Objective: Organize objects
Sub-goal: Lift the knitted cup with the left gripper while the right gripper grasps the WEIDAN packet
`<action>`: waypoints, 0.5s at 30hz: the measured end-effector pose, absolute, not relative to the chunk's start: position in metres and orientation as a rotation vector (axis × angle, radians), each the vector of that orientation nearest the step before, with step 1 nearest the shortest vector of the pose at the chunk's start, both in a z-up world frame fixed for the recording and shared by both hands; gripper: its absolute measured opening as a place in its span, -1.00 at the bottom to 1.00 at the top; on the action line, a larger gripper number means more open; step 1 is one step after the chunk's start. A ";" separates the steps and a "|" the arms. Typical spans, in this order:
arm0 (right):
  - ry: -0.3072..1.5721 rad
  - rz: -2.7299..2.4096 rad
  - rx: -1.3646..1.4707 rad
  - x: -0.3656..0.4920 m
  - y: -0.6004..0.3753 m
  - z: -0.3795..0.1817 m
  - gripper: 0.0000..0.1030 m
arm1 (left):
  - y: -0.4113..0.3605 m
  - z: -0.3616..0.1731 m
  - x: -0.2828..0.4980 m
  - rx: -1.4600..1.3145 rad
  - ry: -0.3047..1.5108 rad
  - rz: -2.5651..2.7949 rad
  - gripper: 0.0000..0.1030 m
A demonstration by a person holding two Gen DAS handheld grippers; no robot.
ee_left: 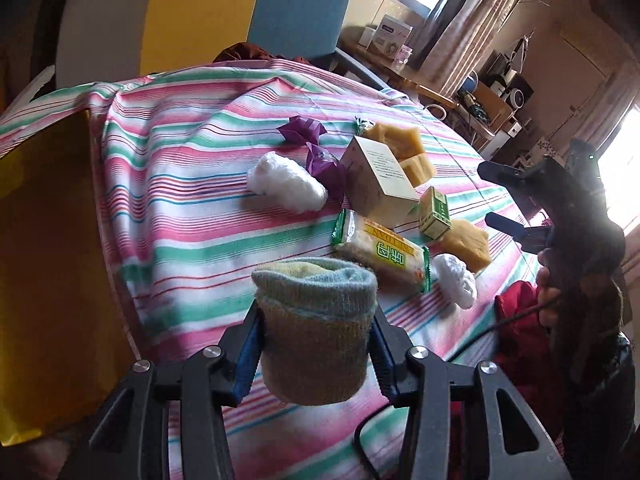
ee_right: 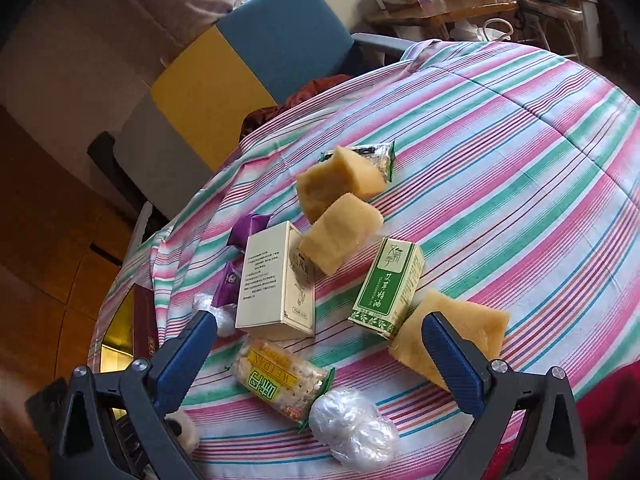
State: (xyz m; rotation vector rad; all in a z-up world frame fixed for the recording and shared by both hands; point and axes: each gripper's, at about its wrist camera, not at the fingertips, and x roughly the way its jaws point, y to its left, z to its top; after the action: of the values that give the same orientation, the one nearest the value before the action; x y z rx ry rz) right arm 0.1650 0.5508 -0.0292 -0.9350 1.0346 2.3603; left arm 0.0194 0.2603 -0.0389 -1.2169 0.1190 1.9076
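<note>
My left gripper (ee_left: 316, 320) is shut on a rolled blue-green sock (ee_left: 316, 328), held above the striped cloth (ee_left: 180, 184). My right gripper (ee_right: 320, 332) is open and empty, over the snack pack (ee_right: 280, 384) and a white plastic ball (ee_right: 352, 428); it also shows at the right of the left wrist view (ee_left: 496, 196). On the cloth lie yellow sponges (ee_right: 340, 236) (ee_right: 460, 336), a cream box (ee_right: 276, 280), a green box (ee_right: 388, 284), purple wrappers (ee_left: 320, 160) and a white wad (ee_left: 286, 182). The snack pack (ee_left: 380, 252) lies just beyond the sock.
A golden box (ee_left: 44, 260) stands at the left edge of the table. A blue chair (ee_right: 288, 36) and a yellow panel (ee_right: 204, 96) stand behind the table. A wooden desk with boxes (ee_right: 432, 4) is at the back right. Red fabric (ee_left: 520, 328) lies at the near right.
</note>
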 end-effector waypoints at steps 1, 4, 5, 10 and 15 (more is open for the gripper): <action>1.045 2.363 -0.919 0.167 0.552 -0.028 1.00 | 0.257 -0.036 0.020 -1.210 0.112 1.913 -0.06; 1.080 2.368 -0.875 0.173 0.557 -0.024 1.00 | 0.242 -0.026 0.023 -1.188 0.096 1.929 -0.06; 1.092 2.381 -0.875 0.173 0.557 -0.023 1.00 | 0.236 -0.024 0.023 -1.184 0.087 1.932 -0.06; 0.932 2.565 -1.092 0.138 0.513 -0.022 1.00 | 0.210 -0.010 0.028 -1.140 0.071 1.975 -0.06; 0.554 2.567 -1.426 0.100 0.461 -0.045 0.96 | 0.185 -0.006 0.022 -1.136 0.026 2.011 -0.06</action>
State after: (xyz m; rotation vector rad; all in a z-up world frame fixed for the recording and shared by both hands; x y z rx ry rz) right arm 0.0999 0.4613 -0.0448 -1.4259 0.5536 2.5666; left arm 0.0218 0.1846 -0.0060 -1.1360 0.0257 2.0105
